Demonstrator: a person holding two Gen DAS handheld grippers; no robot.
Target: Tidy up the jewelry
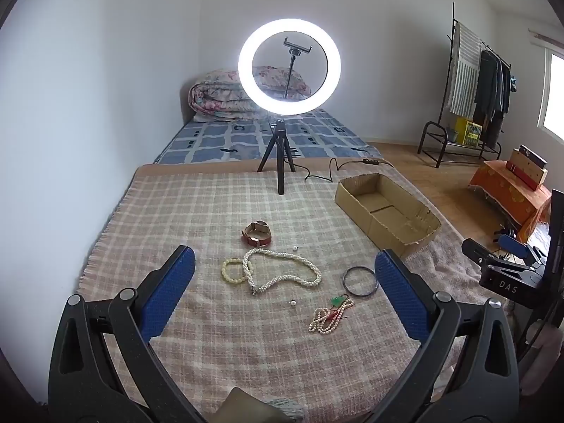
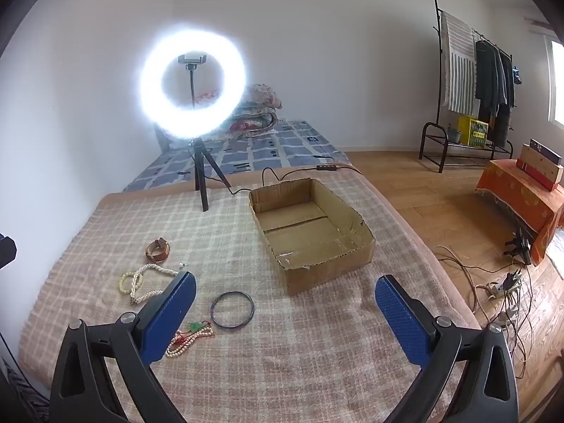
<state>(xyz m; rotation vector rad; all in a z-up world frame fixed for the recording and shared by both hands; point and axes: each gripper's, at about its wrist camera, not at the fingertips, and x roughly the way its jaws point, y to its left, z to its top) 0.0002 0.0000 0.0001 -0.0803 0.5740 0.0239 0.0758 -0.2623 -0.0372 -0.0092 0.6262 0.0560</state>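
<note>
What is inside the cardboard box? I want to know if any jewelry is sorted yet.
The cardboard box shows only its bare floor flaps; no jewelry is visible inside. Its near wall hides a strip of floor just behind it.

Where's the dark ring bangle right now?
The dark bangle lies flat on the plaid blanket, between the cardboard box and the beaded string with the green charm.
</note>
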